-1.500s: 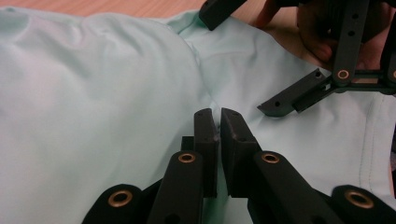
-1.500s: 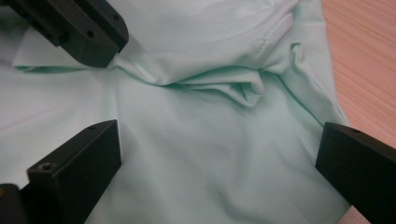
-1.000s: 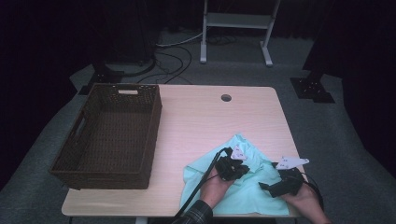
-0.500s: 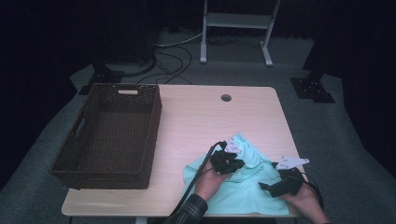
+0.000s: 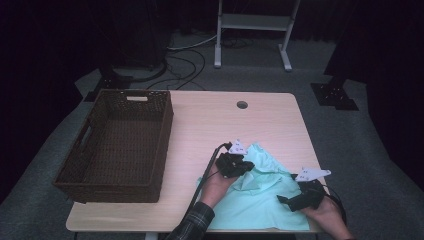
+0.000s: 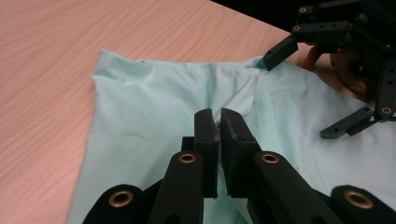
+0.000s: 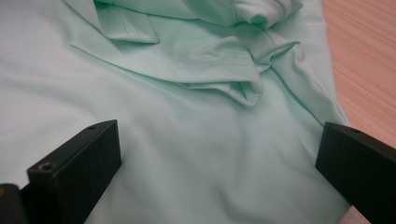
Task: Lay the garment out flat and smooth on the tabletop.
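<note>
A mint-green garment [image 5: 260, 202] lies rumpled on the front right part of the wooden table [image 5: 215, 125]. My left gripper [image 5: 248, 167] sits at the garment's left edge, pointing right. In the left gripper view its jaws [image 6: 216, 114] are shut on a pinched fold of the garment [image 6: 140, 116], which puckers up toward them. My right gripper [image 5: 283, 201] rests low over the garment's front right part. Its jaws [image 7: 217, 135] stand wide open above flat fabric [image 7: 187, 154], with folded hems farther on. The left gripper view also takes in the right gripper [image 6: 299, 98], open.
A dark wicker basket [image 5: 167, 130] stands empty on the left half of the table. A round cable hole [image 5: 242, 105] is at the table's back edge. Bare wood lies between the basket and the garment. A white stand [image 5: 252, 30] is on the floor behind.
My left gripper has moved left and slightly up, drawing the pinched fold of the garment with it. The right gripper has stayed where it was.
</note>
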`<state>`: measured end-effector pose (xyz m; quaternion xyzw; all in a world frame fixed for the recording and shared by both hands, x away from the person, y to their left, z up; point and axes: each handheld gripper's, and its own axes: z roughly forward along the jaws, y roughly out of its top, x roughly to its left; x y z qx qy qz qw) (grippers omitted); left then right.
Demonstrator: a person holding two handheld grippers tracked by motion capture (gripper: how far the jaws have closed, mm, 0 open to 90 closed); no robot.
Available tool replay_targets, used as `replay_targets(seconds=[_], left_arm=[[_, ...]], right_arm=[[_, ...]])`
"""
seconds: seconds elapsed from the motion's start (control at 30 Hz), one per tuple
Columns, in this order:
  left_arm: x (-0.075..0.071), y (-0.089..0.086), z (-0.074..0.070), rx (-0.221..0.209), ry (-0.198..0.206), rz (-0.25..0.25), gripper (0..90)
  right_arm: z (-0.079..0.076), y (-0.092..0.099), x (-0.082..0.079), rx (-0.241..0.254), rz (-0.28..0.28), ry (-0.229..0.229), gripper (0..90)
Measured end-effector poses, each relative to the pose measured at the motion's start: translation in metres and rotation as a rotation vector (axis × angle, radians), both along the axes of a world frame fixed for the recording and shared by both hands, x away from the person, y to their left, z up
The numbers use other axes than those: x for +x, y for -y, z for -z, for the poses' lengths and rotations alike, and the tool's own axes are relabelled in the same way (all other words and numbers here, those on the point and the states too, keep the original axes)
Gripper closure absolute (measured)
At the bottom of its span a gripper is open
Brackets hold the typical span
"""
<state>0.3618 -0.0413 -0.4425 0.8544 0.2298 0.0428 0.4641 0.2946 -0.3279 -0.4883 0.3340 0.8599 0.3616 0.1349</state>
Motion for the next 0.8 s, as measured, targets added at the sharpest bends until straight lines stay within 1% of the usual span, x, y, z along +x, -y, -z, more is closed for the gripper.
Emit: replay_targets(seconds=[0.1, 0.17, 0.33, 0.53, 0.63, 0.8], left_arm=[[0.003, -0.002, -0.001, -0.002, 0.000, 0.002, 86.3], [0.009, -0.004, -0.001, -0.001, -0.003, 0.010, 86.2], [0.014, -0.006, 0.002, -0.014, -0.009, 0.004, 86.2], [0.020, -0.007, 0.004, -0.008, -0.012, 0.013, 86.3], [0.023, -0.007, 0.005, -0.014, -0.016, 0.012, 86.3], [0.030, -0.012, 0.006, -0.027, -0.016, -0.006, 86.3]], right_arm=[[0.000, 0.000, 0.000, 0.000, 0.001, 0.000, 0.0], [0.000, 0.000, 0.000, 0.000, 0.001, 0.000, 0.0], [0.000, 0.000, 0.000, 0.000, 0.001, 0.002, 0.0], [0.000, 0.000, 0.000, 0.000, 0.001, 0.003, 0.0], [0.000, 0.000, 0.000, 0.000, 0.001, 0.003, 0.0], [0.000, 0.000, 0.000, -0.001, 0.000, 0.003, 0.0]])
